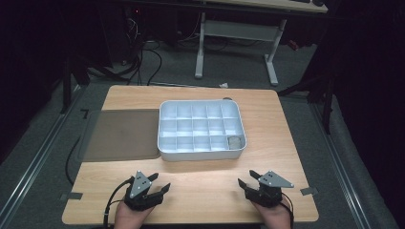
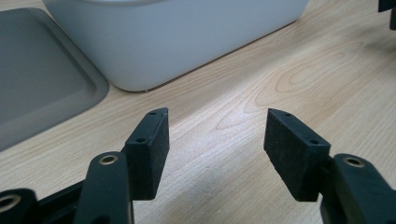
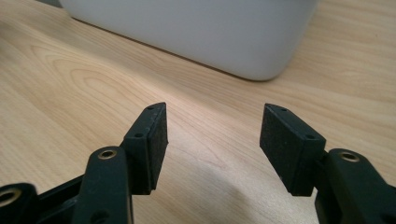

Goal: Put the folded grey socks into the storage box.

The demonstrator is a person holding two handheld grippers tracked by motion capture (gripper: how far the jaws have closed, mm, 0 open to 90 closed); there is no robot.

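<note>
Both my tools rest at the counter's near edge, left tool at 7 o'clock, right tool at 5, jaws wide and empty. Next I'd reach toward 12 for the tray; its near-right cell holds something grey, perhaps a small part.

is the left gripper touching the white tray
Apart. The left gripper view shows bare wood between the left gripper and the white compartment tray; its open fingers hold nothing.

Empty, spread tool near white tray
</note>
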